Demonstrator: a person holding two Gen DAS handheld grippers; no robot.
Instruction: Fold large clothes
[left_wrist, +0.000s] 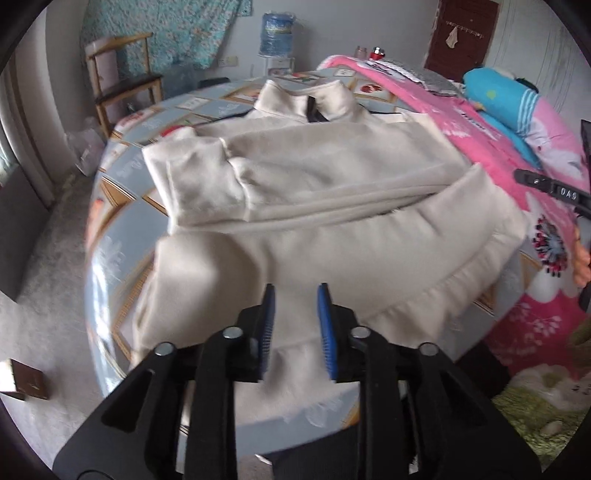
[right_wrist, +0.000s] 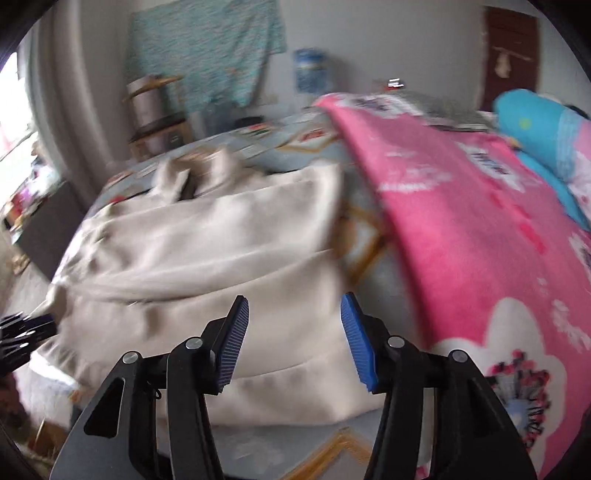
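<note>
A large cream jacket (left_wrist: 295, 206) lies on the bed with its collar at the far end and both sleeves folded across its body. My left gripper (left_wrist: 296, 291) is open and empty, hovering just above the jacket's near hem. The jacket also shows in the right wrist view (right_wrist: 207, 266), blurred. My right gripper (right_wrist: 294, 306) is open and empty above the jacket's near right edge. The right gripper also shows at the right edge of the left wrist view (left_wrist: 546, 184), and the left gripper at the left edge of the right wrist view (right_wrist: 22, 332).
The bed has a light blue patterned sheet (left_wrist: 122, 229). A pink blanket (left_wrist: 509, 192) covers its right side, with a blue pillow (left_wrist: 495, 99) behind. A wooden chair (left_wrist: 122, 85) and a water bottle (left_wrist: 275, 33) stand by the far wall.
</note>
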